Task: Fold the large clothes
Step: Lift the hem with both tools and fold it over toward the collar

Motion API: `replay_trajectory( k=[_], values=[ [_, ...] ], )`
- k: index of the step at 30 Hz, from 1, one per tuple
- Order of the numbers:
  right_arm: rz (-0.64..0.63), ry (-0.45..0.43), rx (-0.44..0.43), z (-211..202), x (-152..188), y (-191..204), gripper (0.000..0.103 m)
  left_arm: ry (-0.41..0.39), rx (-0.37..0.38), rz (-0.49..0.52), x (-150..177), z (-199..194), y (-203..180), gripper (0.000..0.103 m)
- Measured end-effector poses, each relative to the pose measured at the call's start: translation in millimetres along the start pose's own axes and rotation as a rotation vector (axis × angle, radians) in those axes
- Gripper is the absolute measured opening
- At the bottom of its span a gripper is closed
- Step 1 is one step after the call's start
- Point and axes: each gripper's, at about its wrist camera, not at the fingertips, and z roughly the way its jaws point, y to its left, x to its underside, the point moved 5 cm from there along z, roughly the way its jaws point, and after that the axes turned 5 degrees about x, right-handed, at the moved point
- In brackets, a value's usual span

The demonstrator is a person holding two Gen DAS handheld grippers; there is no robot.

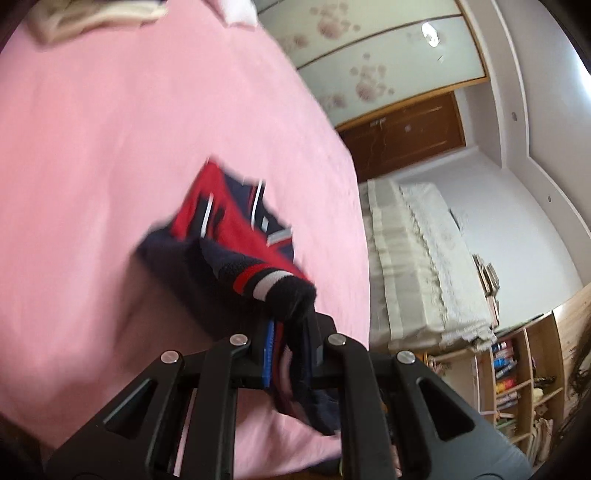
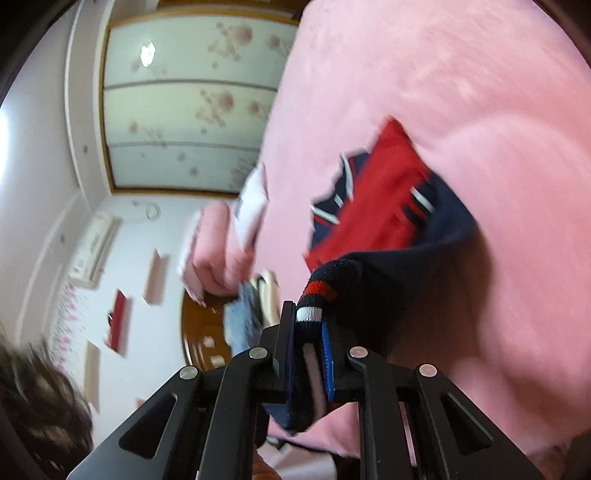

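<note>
A red and navy knit sweater with white stripes hangs over the pink bed. My left gripper is shut on its striped navy hem, lifted above the bed. In the right wrist view the same sweater hangs over the pink bed, and my right gripper is shut on another part of the striped hem. Both views are blurred by motion. The lower part of the sweater drapes toward the bed.
Folded cream clothes lie at the far end of the bed. A second bed with a white cover and a bookshelf stand to the right. A pink pillow and wardrobe doors show in the right wrist view.
</note>
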Motion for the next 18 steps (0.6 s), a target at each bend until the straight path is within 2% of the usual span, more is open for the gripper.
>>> replay_trajectory(
  k=[2, 5, 9, 11, 13, 16, 17, 18],
  values=[
    [-0.003, -0.036, -0.004, 3.3, -21.5, 15.1, 0.012, -0.023, -0.018, -0.012, -25.4, 12.8, -3.5, 0.009],
    [-0.021, -0.093, 0.036, 15.5, -58.3, 34.1, 0.012, -0.014, -0.078, -0.031, -58.7, 42.4, -0.6, 0.009],
    [-0.07, -0.119, 0.175, 45.9, -97.9, 49.9, 0.012, 0.062, -0.147, 0.015, -96.2, 91.7, 3.2, 0.009],
    [-0.086, -0.128, 0.249, 60.5, -117.4, 52.3, 0.012, 0.128, -0.209, 0.042, -113.3, 124.5, 6.6, 0.009],
    [-0.086, -0.145, 0.333, 78.0, -133.8, 55.9, 0.012, 0.169, -0.237, 0.037, -126.4, 150.4, 11.2, 0.01],
    [-0.068, -0.165, 0.384, 99.2, -151.8, 58.6, 0.016, 0.204, -0.266, 0.057, -146.3, 178.1, 13.9, 0.021],
    [-0.076, -0.184, 0.394, 101.8, -157.8, 61.9, 0.021, 0.206, -0.294, 0.093, -149.9, 181.7, 13.8, 0.03],
    [-0.084, -0.212, 0.405, 102.1, -162.1, 64.7, 0.026, 0.205, -0.325, 0.14, -155.2, 185.8, 11.9, 0.049]
  ],
)
